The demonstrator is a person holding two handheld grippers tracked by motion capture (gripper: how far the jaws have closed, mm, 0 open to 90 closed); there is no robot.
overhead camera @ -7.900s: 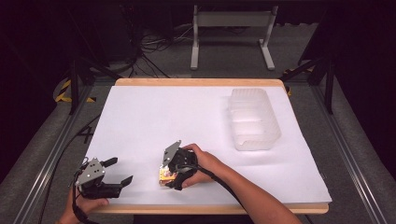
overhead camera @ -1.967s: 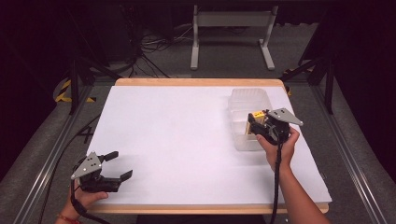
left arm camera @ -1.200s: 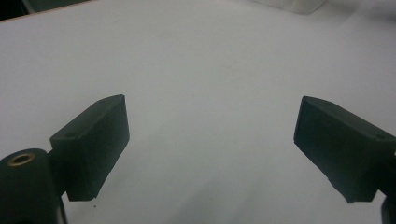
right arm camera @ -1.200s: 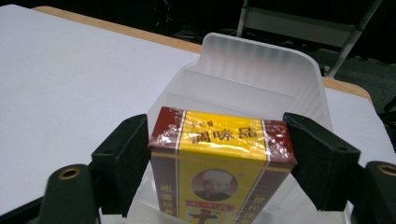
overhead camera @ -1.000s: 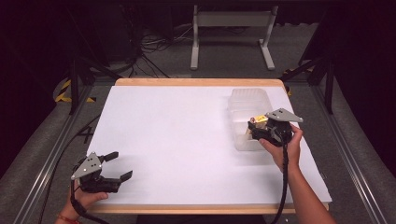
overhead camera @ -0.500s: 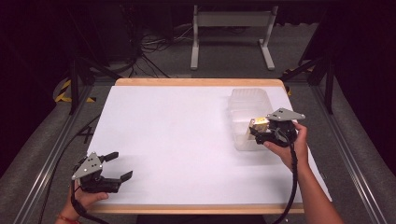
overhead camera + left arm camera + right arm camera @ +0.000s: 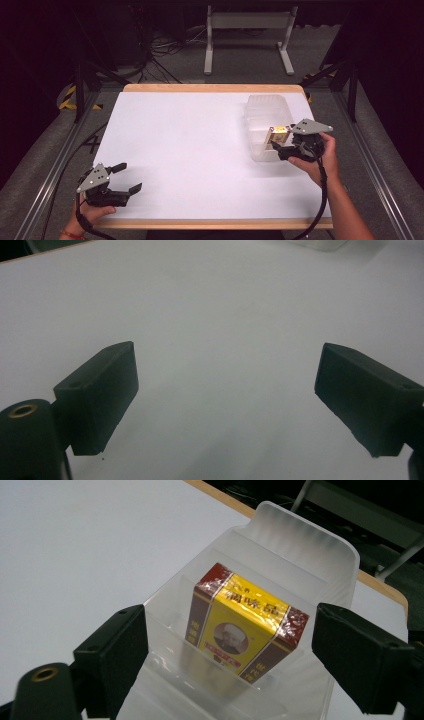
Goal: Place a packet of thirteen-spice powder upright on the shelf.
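A small yellow and maroon box (image 7: 246, 622) wrapped in clear film stands on edge inside a clear plastic bin (image 7: 300, 535). My right gripper (image 7: 230, 630) is open, with one jaw on either side of the box and a gap to each. From the high view the box (image 7: 278, 134) sits in the near end of the bin (image 7: 267, 107) at the table's right, and the right gripper (image 7: 276, 149) is just in front of it. My left gripper (image 7: 129, 176) rests open near the front left corner, with nothing between its jaws (image 7: 225, 375).
The white table top (image 7: 190, 145) has a wooden edge all round. A metal frame stands on the floor behind the table, and cables lie at the back left. Each gripper trails a black cable off the front edge.
The right gripper carried the box from the table's front middle to the bin and lowered it in. Its jaws now stand apart from the box. The left gripper stayed put.
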